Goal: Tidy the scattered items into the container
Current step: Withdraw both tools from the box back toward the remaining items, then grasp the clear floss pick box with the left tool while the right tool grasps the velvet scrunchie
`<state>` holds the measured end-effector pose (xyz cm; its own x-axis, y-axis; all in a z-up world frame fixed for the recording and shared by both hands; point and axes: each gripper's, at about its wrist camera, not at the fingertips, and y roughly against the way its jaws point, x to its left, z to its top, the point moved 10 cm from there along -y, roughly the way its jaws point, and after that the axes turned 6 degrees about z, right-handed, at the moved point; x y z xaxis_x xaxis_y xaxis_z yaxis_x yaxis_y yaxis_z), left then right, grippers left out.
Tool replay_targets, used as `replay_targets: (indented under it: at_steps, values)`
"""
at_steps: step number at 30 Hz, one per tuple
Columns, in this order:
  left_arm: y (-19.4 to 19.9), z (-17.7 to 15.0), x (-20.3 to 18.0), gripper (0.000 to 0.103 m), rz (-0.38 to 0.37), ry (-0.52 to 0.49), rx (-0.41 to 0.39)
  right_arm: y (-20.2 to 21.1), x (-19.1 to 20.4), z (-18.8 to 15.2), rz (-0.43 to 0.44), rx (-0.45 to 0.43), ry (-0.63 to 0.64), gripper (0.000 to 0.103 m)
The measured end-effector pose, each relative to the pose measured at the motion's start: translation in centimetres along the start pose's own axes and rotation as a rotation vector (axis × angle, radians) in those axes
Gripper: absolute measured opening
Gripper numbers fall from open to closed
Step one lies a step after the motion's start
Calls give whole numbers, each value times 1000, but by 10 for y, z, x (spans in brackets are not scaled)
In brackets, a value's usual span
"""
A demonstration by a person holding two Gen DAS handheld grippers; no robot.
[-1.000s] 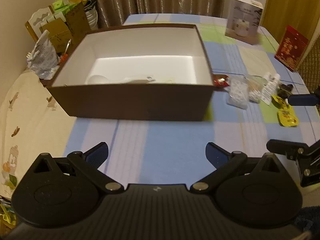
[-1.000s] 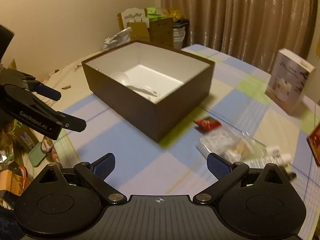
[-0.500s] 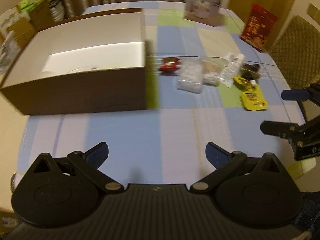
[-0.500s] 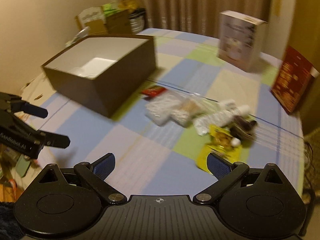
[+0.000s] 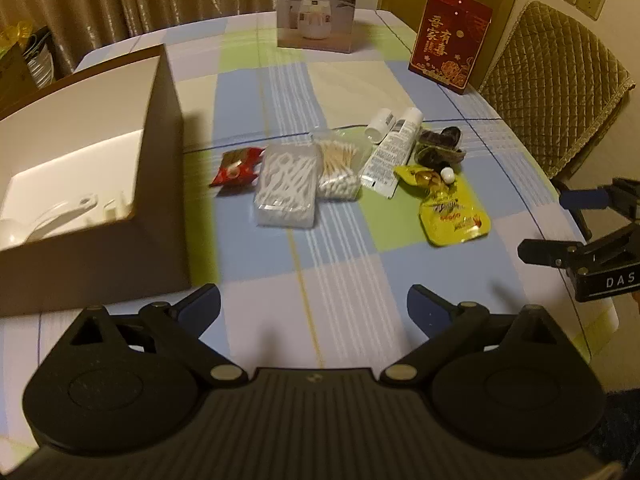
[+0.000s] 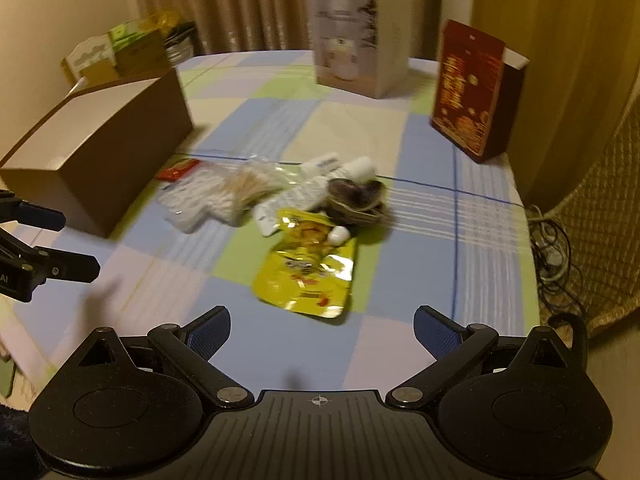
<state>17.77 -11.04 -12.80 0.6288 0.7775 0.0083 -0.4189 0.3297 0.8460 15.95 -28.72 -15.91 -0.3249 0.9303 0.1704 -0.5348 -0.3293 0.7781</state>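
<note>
left gripper [image 5: 314, 304]: fingers spread wide, holding nothing, above the checkered tablecloth [image 5: 344, 272].
right gripper [image 6: 322, 328]: also spread wide and empty; the yellow pouch [image 6: 310, 276] lies just ahead of it.
brown box [image 5: 80, 184]: ahead-left of the left gripper, open on top, with a white spoon [image 5: 44, 216] inside.
scattered items: in a row ahead of the left gripper, right of the box: red packet [image 5: 236, 166], pack of floss picks [image 5: 288, 186], bag of cotton swabs [image 5: 340, 166], white tube [image 5: 390, 156], dark wrappers [image 5: 440, 146].
far behind: white carton [image 5: 318, 4] and red box [image 5: 450, 38].
</note>
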Motion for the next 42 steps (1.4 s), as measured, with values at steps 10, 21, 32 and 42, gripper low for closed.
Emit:
replay_targets:
  at_steps: [10, 21, 32, 42]
  values:
    - [-44, 26, -1, 89, 12, -16, 7, -28, -33, 13, 2, -11, 3, 102]
    - [-95, 50, 6, 89, 46, -50, 61, -61, -62, 39, 15, 16, 28, 102]
    - [-130, 55, 13, 53, 43, -59, 133, -74, -71, 46, 42, 44, 2, 102]
    - [-106, 20, 19, 58, 30, -51, 225, -75, -66, 49, 94, 53, 19, 102]
